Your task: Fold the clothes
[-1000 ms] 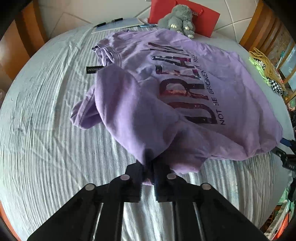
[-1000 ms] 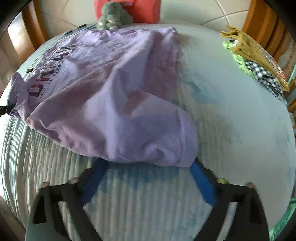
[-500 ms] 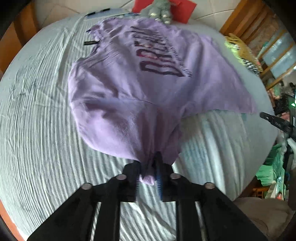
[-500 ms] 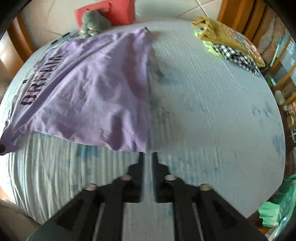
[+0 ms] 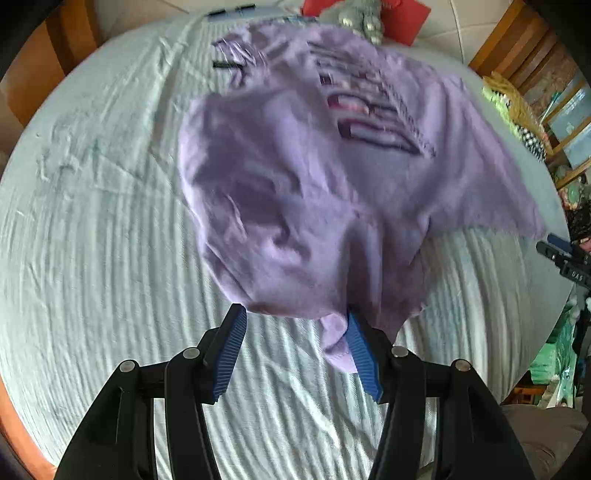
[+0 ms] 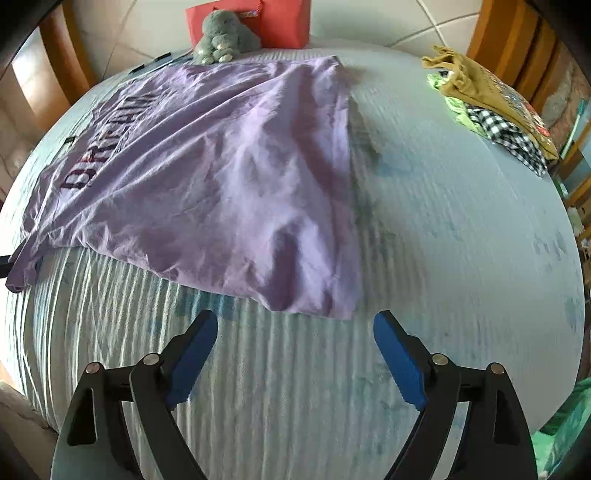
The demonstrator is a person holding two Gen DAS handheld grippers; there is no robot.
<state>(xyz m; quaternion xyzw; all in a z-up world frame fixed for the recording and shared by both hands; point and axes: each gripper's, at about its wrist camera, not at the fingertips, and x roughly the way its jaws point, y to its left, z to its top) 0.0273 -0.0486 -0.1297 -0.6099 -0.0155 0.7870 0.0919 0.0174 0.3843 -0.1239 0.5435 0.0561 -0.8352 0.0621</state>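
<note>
Through the left wrist view, my left gripper [image 5: 295, 332] had just been opening, released; the purple shirt [image 5: 314, 192] drooped against its right pad, stretching ahead. In the right wrist view, my right gripper [image 6: 295, 332] gaped, empty; the hem lay just ahead.

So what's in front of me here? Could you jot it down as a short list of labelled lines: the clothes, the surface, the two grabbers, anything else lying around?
Garment: lilac cotton T-shirt with dark "DREAM" print, spread out but wrinkled
Surface: pale ribbed tablecloth
Left gripper: jaws have just been opening; shirt hem drapes against one blue pad, not pinched
Right gripper: jaws have just been opening, nothing between them, shirt corner just ahead
Other clothes: mustard, checked and green pile at far right edge
Also: grey plush toy before a red bag
</note>
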